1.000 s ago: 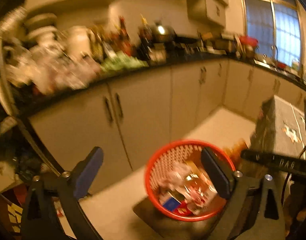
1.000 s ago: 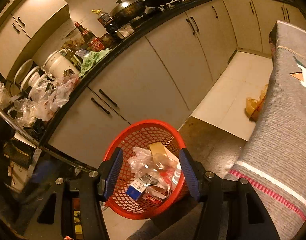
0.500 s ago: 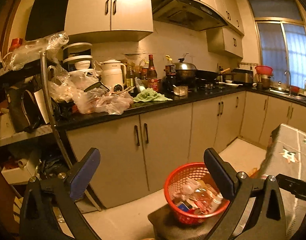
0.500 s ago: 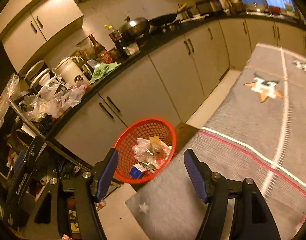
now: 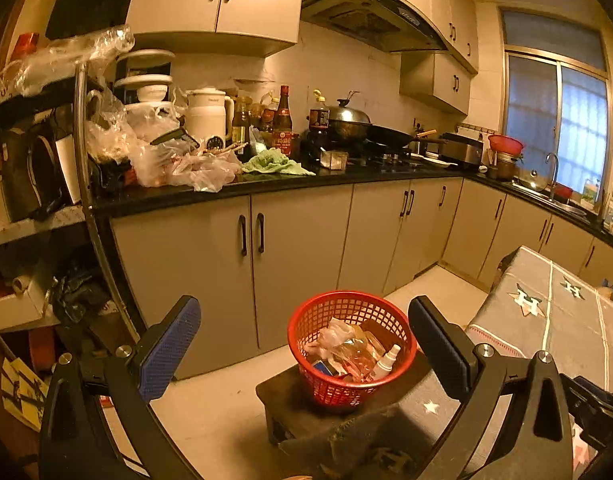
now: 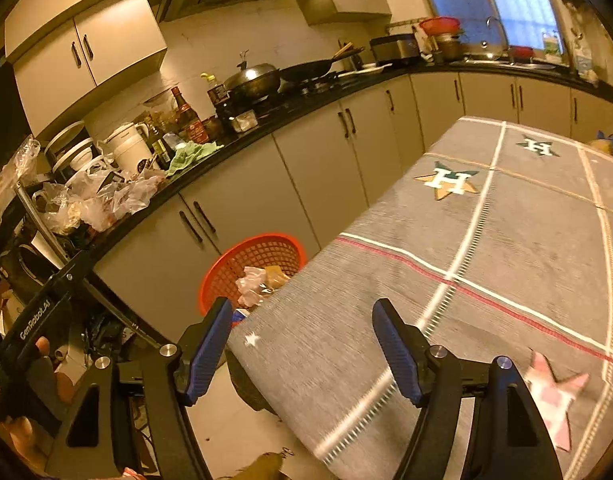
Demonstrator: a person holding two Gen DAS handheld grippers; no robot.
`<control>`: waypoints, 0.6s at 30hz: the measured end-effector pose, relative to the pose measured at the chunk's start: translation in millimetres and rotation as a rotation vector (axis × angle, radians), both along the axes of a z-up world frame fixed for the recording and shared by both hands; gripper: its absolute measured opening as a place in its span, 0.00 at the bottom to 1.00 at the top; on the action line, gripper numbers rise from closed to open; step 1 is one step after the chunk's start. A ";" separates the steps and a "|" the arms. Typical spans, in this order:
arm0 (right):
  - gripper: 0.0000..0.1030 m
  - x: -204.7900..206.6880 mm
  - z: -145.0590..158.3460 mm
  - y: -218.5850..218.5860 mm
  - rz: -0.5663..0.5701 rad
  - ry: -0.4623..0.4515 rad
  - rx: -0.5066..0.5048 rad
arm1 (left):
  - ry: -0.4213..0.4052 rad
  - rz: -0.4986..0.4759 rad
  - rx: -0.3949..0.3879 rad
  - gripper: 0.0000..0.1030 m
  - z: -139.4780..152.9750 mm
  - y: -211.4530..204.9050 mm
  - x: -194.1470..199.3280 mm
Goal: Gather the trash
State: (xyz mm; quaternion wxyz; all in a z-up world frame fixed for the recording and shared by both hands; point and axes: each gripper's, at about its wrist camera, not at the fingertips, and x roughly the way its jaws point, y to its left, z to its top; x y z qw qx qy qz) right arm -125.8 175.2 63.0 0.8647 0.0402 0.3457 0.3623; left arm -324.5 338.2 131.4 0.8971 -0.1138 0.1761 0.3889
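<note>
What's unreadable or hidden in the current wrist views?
- Red basket: right wrist view, near half hidden behind the grey tablecloth.
- Basket contents: left wrist view, labels too small to read.
- Stool under the basket: left wrist view, legs hidden by the cloth.
- Pink scrap: right wrist view, blurred.

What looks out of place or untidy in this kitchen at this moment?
Loose plastic bags lie heaped on the black counter beside a crumpled green cloth, so that end looks untidy. The red basket stands upright on a dark stool with the trash inside it. Nothing looks spilled.
</note>
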 end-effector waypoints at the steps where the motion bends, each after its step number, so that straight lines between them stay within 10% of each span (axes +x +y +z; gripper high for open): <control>1: 0.77 -2.8 -0.1 -1.5 0.000 -0.005 -0.002 | -0.001 0.000 0.017 1.00 1.0 -4.8 -1.3; 18: 0.81 -18.8 -7.0 -15.7 -0.028 -0.064 -0.065 | 0.137 -0.102 0.093 1.00 -18.8 -46.2 30.8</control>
